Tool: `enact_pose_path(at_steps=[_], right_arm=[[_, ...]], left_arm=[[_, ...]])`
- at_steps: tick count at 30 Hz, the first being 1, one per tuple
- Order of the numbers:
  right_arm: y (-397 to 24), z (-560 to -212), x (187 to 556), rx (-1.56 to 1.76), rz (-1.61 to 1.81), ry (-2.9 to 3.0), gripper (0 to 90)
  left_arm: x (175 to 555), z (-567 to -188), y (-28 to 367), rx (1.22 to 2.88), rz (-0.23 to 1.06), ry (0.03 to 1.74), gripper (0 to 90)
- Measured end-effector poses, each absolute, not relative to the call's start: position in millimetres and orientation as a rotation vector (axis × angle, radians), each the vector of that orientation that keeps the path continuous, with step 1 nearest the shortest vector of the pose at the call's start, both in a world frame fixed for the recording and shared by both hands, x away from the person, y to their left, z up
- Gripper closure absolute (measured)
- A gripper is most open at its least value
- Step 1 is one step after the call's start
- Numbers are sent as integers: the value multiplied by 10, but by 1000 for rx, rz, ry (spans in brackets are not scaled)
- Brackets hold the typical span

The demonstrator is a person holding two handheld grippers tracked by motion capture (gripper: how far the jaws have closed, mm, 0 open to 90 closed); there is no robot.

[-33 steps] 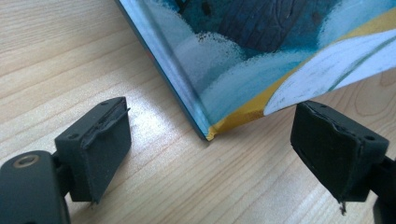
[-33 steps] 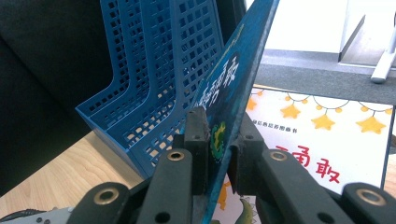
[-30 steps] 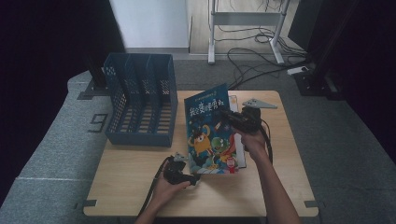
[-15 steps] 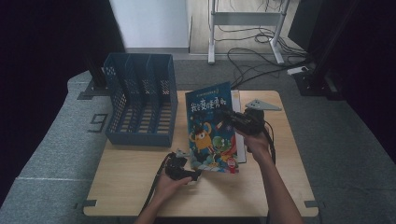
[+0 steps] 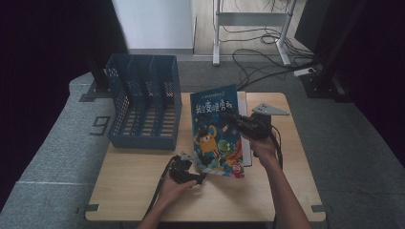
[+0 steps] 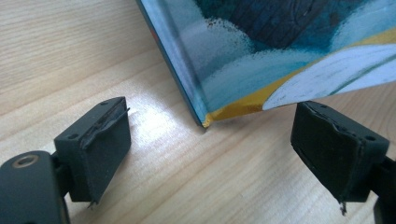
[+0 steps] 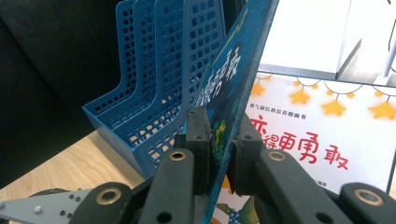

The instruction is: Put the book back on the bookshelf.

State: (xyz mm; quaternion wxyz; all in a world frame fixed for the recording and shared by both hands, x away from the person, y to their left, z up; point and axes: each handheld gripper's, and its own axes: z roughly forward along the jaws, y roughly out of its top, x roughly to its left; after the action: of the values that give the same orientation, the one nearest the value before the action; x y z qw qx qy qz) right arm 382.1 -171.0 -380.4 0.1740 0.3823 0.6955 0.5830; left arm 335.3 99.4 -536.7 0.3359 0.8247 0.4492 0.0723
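A blue picture book (image 5: 215, 129) stands tilted on the wooden table (image 5: 143, 200), its lower edge resting on the wood. My right gripper (image 5: 234, 121) is shut on the book's right edge, and in the right gripper view the cover (image 7: 233, 79) is clamped between the pads of that gripper (image 7: 219, 135). My left gripper (image 5: 198, 177) lies low on the table at the book's lower left corner. In the left gripper view the left gripper (image 6: 210, 135) is open, with the book's corner (image 6: 205, 122) between the jaws and apart from both fingers (image 6: 100, 140).
A blue slotted file holder (image 5: 143, 102) stands at the table's back left and shows again as the file holder (image 7: 154, 93) just beyond the held book. A second book with a white cover (image 7: 317, 140) lies flat under the raised one. Cables run across the floor behind.
The blue book has tipped slightly more upright, its lower right corner drawing in to the left. Both hands have hardly moved.
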Motion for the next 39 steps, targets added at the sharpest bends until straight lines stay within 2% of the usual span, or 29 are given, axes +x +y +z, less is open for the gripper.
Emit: enact_pose_path(at_steps=[12,27,33,39], right_arm=[[-1652,-3765,3869,1027,1678,1976,813],[-1814,-3849,3678,998,1747,1974,825],[-1845,-3870,3662,996,1761,1973,828],[-1866,-3888,3617,985,1772,1968,829]], left_arm=[[3458,-5370,970,2142,207,1195,120],[3416,-5383,917,2166,263,1190,124],[3441,-5372,1016,2094,174,1211,144],[3433,-5377,1009,2108,214,1215,145]])
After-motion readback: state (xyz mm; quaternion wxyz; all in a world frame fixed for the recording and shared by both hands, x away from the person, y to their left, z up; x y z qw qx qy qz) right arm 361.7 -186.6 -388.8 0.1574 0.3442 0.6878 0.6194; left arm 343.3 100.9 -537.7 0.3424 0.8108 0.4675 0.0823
